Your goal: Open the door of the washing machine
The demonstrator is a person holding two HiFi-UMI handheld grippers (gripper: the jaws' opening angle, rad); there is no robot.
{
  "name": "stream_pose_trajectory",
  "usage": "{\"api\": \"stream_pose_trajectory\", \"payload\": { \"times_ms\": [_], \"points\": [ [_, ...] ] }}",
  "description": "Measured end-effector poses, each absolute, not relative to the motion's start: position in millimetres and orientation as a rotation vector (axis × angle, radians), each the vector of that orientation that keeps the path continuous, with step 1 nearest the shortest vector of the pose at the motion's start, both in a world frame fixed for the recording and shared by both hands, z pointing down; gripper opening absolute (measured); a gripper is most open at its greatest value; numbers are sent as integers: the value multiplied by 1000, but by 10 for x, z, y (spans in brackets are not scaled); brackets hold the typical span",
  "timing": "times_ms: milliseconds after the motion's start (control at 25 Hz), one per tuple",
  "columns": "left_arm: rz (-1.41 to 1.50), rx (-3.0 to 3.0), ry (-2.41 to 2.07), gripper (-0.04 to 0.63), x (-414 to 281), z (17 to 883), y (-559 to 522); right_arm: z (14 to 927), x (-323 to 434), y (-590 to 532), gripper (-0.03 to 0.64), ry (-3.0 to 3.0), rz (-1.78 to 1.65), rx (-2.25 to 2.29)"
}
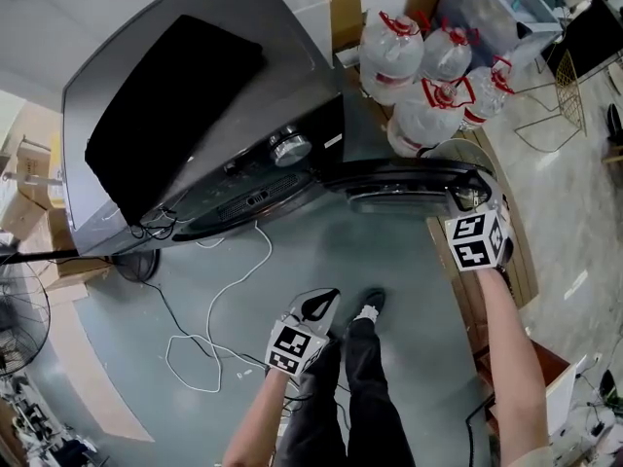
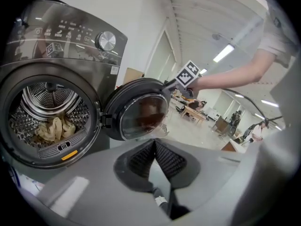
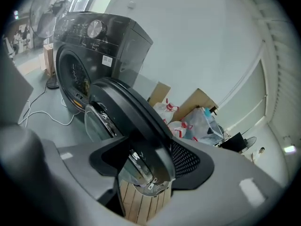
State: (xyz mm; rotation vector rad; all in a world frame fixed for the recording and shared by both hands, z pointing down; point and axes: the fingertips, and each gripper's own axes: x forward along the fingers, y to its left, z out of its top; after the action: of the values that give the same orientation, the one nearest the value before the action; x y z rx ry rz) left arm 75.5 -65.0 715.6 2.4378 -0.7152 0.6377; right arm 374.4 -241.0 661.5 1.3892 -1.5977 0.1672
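Observation:
The dark grey washing machine (image 1: 195,95) stands with its round door (image 1: 399,185) swung wide out to the right. My right gripper (image 1: 477,197) is at the door's outer edge. In the right gripper view the door rim (image 3: 127,107) lies between its widely spread jaws (image 3: 150,161), and I see no pad pressing on it. My left gripper (image 1: 321,305) hangs low beside the person's legs, shut on nothing (image 2: 154,147). The left gripper view shows the open drum (image 2: 49,121) with pale laundry (image 2: 51,128) inside and the door's glass (image 2: 141,114).
Several large water bottles (image 1: 428,76) and cardboard boxes stand right of the machine. A wooden pallet (image 3: 141,201) lies under the door's end. A white cable (image 1: 234,290) loops over the floor in front, and a fan (image 1: 19,309) stands at the left.

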Motion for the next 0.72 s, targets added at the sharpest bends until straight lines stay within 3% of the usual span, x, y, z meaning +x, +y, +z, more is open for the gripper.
{"api": "stream_pose_trajectory", "payload": {
  "times_ms": [720],
  "points": [
    [646, 2374, -810, 57, 295, 7171, -516, 6648, 3778, -2598, 274, -1560, 161, 1359]
  ]
}}
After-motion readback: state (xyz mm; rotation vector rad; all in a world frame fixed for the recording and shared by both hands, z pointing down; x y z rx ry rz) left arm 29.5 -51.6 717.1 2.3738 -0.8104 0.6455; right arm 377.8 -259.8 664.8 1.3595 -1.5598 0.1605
